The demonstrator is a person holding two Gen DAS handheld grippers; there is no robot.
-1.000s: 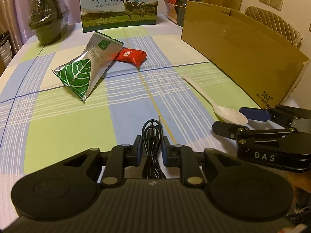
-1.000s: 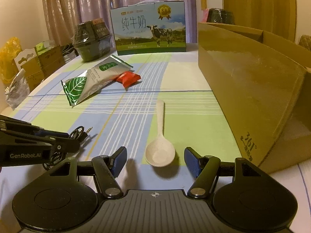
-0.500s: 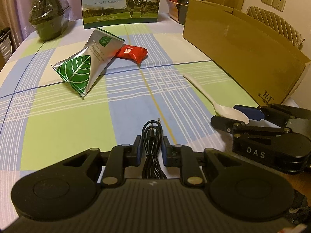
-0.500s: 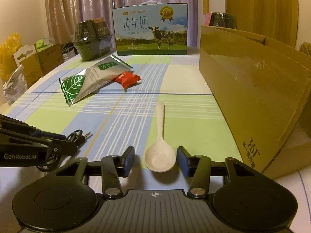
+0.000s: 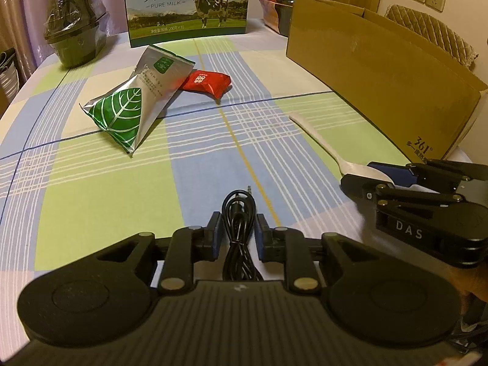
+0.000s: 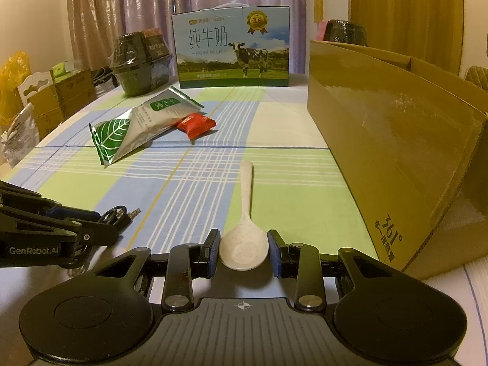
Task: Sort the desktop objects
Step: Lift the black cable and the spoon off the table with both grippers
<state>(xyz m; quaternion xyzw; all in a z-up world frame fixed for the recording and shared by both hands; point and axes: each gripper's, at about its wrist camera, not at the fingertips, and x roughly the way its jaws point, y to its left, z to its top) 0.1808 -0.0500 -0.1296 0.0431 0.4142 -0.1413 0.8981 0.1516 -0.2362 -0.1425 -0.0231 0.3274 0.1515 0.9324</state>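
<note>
Both claws are down on the tablecloth (image 6: 305,195), each at its own pickup. My left gripper (image 5: 236,233) is clenched on the coiled black audio cable (image 5: 238,225), pads tight on both sides of the loop, plug pointing away from me. My right gripper (image 6: 243,251) has the bowl of the white spoon (image 6: 245,235) between its pads; they look to be just touching the rim, but I can't tell from this angle whether the grip has fully seated. The spoon lies flat, handle pointing off toward the milk carton (image 6: 231,45). I'd finish the squeeze low on the bowl's widest part, then lift straight up so the rounded edge doesn't squirt out. The open cardboard box (image 6: 396,140) sits just to the right, probably the drop point. The silver-green pouch (image 6: 137,125) and red packet (image 6: 196,125) wait further back, well apart.
</note>
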